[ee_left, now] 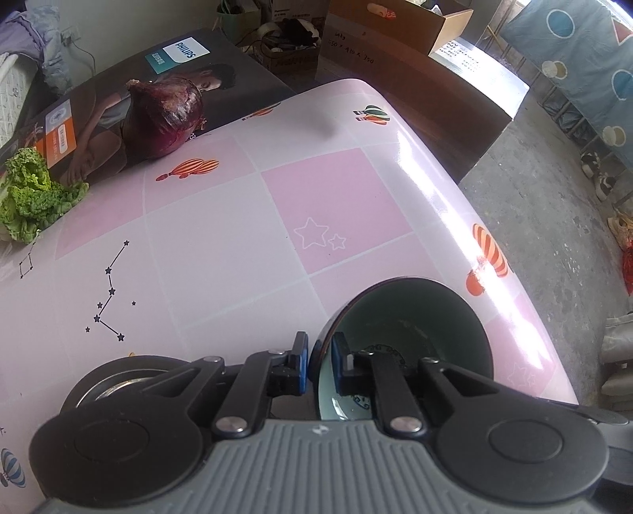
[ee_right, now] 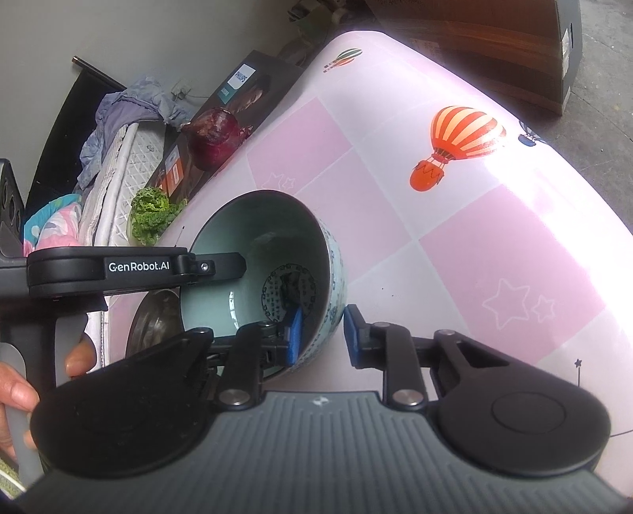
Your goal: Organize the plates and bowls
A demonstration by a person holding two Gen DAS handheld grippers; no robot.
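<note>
A pale green ceramic bowl with a blue patterned outside is held tilted above the pink table. My left gripper is shut on its rim, one finger inside and one outside. In the right wrist view the same bowl shows with the left gripper's arm across it. My right gripper is open, its jaws astride the bowl's near rim with a gap on the outer side. A metal bowl sits on the table below the left gripper; it also shows in the right wrist view.
A red onion lies on a flat Philips box at the table's far left. Lettuce sits by the box. The table's right edge drops to a concrete floor. Cardboard boxes stand beyond the table.
</note>
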